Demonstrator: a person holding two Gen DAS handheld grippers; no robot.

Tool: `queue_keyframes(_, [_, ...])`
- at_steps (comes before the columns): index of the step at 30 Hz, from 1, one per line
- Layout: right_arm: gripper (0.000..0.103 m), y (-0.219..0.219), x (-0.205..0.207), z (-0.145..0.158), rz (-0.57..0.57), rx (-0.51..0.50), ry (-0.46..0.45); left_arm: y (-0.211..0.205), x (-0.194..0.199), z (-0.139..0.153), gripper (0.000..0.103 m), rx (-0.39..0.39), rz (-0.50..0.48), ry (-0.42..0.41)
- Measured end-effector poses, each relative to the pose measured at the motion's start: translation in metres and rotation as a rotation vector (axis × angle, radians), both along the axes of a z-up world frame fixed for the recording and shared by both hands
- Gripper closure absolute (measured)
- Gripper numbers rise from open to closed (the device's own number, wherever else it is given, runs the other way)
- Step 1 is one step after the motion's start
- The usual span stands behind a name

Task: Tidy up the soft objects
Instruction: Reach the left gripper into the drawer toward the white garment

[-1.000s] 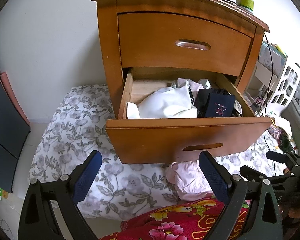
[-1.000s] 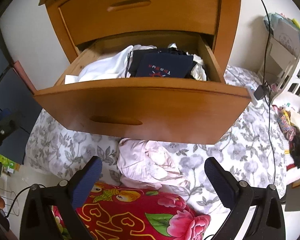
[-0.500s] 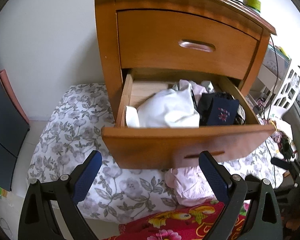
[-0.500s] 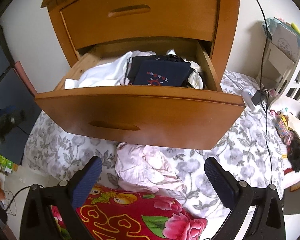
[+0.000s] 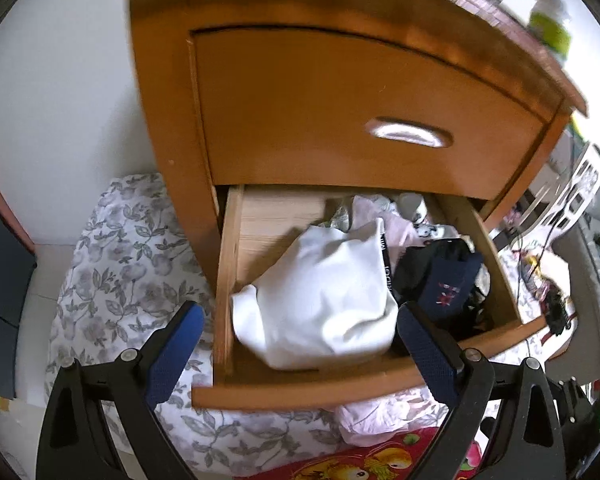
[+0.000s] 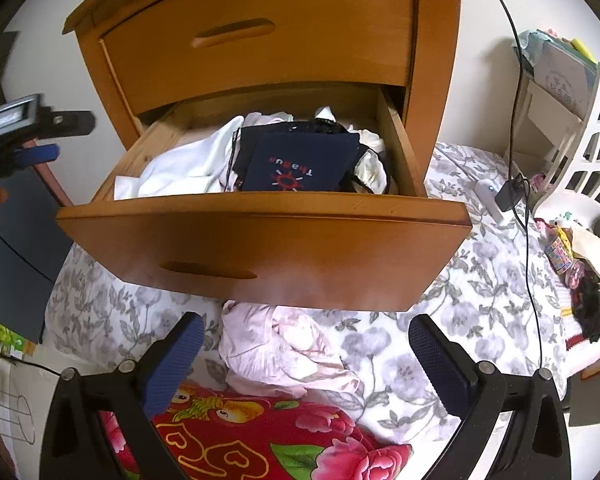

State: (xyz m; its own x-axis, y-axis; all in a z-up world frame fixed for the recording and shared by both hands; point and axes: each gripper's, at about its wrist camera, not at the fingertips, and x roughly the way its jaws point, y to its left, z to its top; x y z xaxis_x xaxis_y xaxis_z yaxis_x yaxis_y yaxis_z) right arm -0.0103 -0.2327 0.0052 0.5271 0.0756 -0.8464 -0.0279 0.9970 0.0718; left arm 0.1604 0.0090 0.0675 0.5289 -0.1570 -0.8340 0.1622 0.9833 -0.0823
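The lower drawer point(image 5: 300, 390) point(image 6: 260, 240) of a wooden nightstand stands pulled out. Inside lie a bunched white garment point(image 5: 320, 300) point(image 6: 184, 168) and a folded navy cloth with a red sun print point(image 5: 446, 288) point(image 6: 300, 166). A crumpled pale pink garment point(image 6: 284, 354) point(image 5: 384, 412) rests on the floral sheet under the drawer front. My left gripper point(image 5: 300, 356) is open, raised over the drawer's front edge with the white garment between its fingers' line. My right gripper point(image 6: 304, 364) is open above the pink garment, touching nothing.
The upper drawer point(image 5: 360, 112) is shut. A green-labelled bottle point(image 5: 548, 20) stands on the nightstand top. A red flowered blanket point(image 6: 260, 440) lies nearest me. A cable point(image 6: 520, 160) and charger point(image 6: 512, 194) hang right, beside a white shelf rack point(image 6: 580, 120). The left gripper's body point(image 6: 32, 124) shows at left.
My left gripper has risen and moved forward over the open drawer, so the white garment now looms close. The right gripper has pulled back slightly; the clothes have not moved.
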Motion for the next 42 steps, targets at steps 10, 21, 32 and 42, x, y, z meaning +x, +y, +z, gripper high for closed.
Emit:
queue_keyframes(10, [0.000, -0.004, 0.006, -0.010, 0.000, 0.036, 0.031, -0.035, 0.053, -0.060, 0.005, 0.100, -0.088, 0.249])
queue_keyframes(21, [0.000, -0.009, 0.013, -0.024, -0.017, 0.045, 0.067, -0.053, 0.081, -0.104, 0.005, 0.203, -0.144, 0.432])
queue_keyframes(32, [0.000, -0.007, 0.017, -0.032, -0.010, 0.050, 0.087, -0.065, 0.092, -0.121, 0.005, 0.228, -0.163, 0.485])
queue_keyframes(42, [0.000, -0.008, 0.015, -0.031, -0.013, 0.048, 0.084, -0.058, 0.088, -0.120, 0.008, 0.209, -0.170, 0.462])
